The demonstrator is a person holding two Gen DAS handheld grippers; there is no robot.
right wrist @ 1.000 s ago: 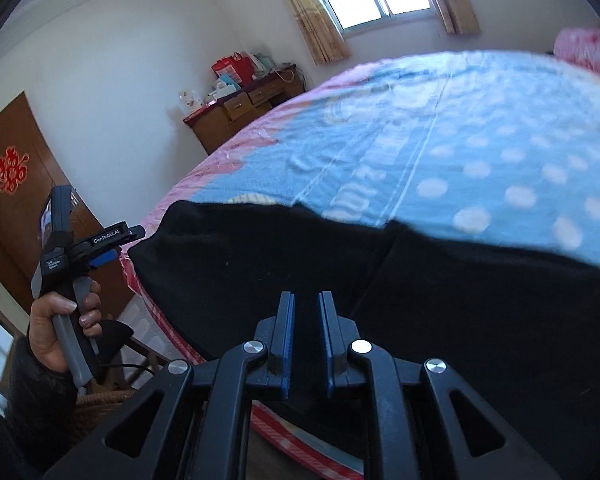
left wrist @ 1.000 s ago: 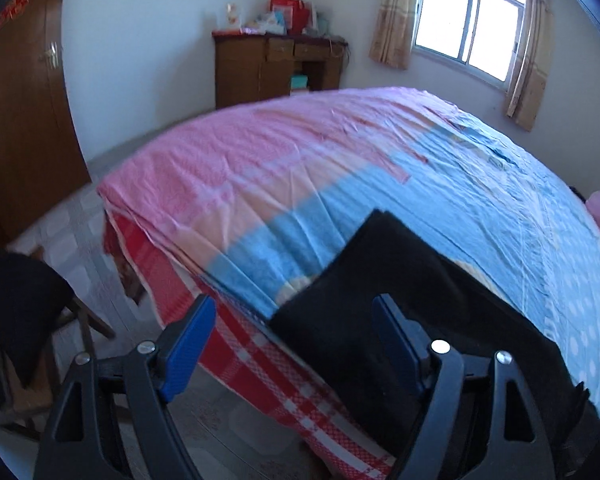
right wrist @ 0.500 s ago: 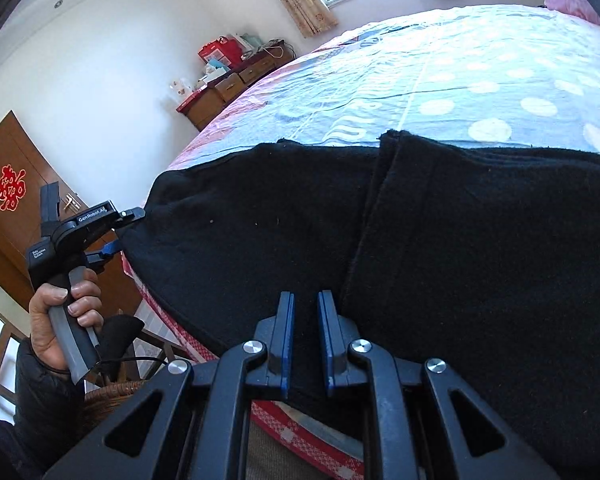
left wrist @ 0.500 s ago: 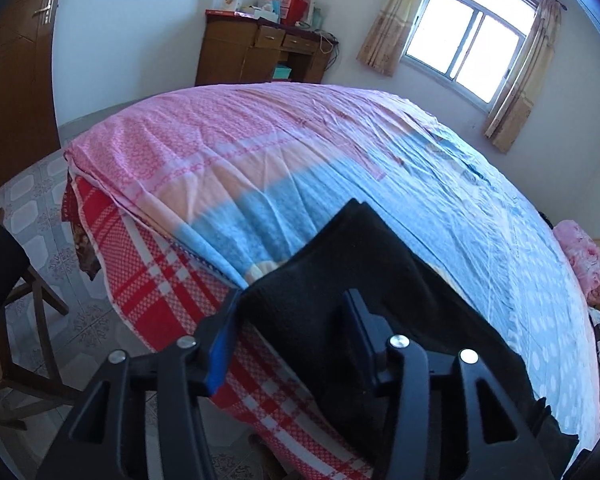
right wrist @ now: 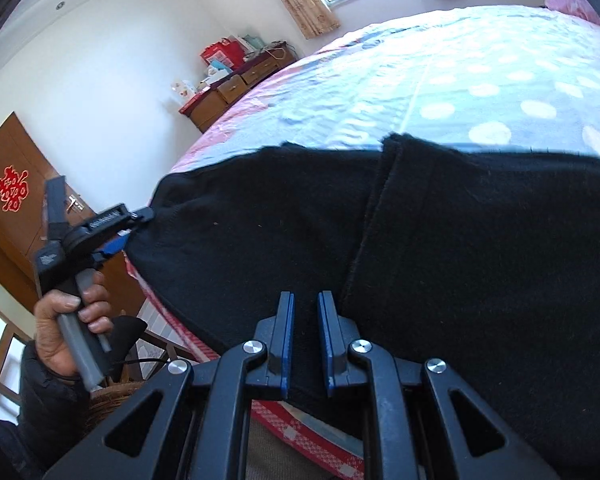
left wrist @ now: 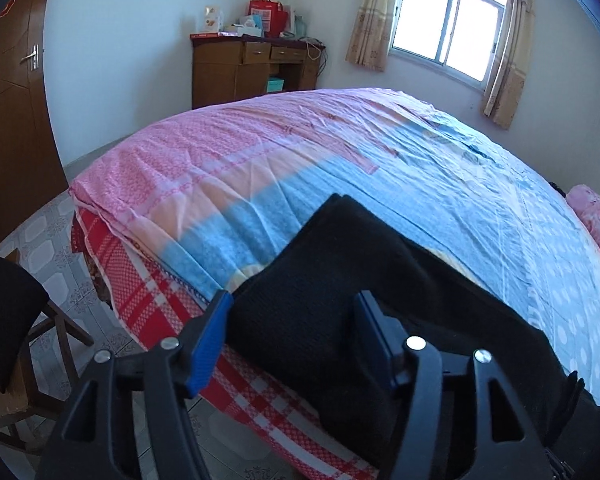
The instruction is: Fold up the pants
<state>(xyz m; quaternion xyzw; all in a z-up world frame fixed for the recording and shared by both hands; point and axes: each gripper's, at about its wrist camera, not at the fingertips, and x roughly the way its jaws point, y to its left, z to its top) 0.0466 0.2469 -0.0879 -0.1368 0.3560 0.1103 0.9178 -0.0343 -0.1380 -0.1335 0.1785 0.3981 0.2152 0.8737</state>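
Red double-happiness sign (right wrist: 12, 188) on door (right wrist: 4, 232)

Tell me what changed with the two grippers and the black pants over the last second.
The left gripper moved in over the corner of the black fleece pants; its jaws closed, then have just been opening, cloth between them. The right gripper stayed shut on the pants' near edge.

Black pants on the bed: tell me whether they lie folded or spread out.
Folded at least once. In the right wrist view the black pants show one layer overlapping another, its hemmed edge crossing the cloth on the bed.
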